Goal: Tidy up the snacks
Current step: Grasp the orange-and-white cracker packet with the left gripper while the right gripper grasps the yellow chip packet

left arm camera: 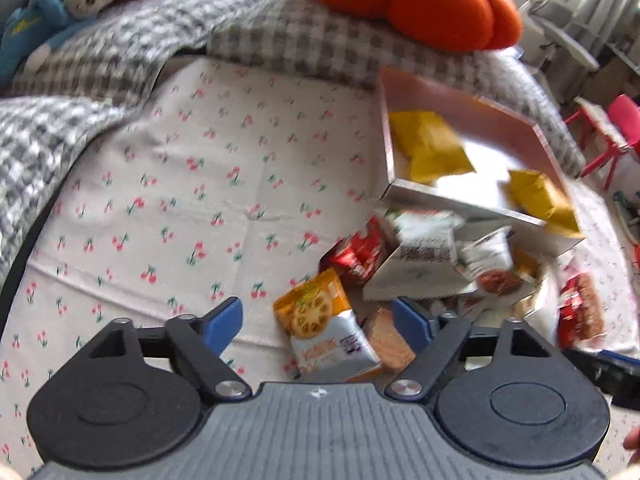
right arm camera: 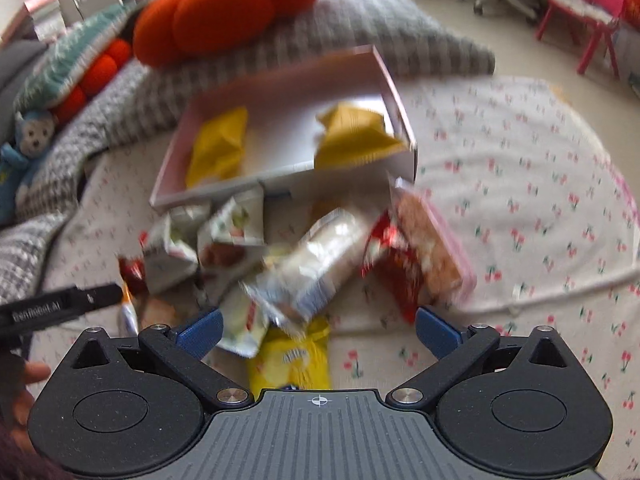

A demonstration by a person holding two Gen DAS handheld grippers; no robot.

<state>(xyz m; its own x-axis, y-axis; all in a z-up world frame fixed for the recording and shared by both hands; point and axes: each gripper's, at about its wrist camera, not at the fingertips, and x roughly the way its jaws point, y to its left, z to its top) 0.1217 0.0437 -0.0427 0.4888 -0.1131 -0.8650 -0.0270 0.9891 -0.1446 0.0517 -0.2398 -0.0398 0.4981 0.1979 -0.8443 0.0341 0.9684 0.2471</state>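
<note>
Where snacks [right arm camera: 304,264] lie heaped, a cherry-print bedsheet [left arm camera: 192,184], checked blanket [left arm camera: 120,52] behind.

I read one marking only: white lettering, apparently "GenRobot.AI", on the black bar [right arm camera: 60,309] at the left edge of my right wrist view. Print on the snack packets [right arm camera: 304,276] is too blurred to read in either view.

Motion blur smears the snack pile [right arm camera: 304,264] ahead of the right jaws, so most wrapper print is unreadable. A yellow packet [right arm camera: 290,360] below them is partly hidden by the gripper body. Far left of the left jaws, the blue plush monkey [left arm camera: 52,12] is cut off by the edge.
</note>
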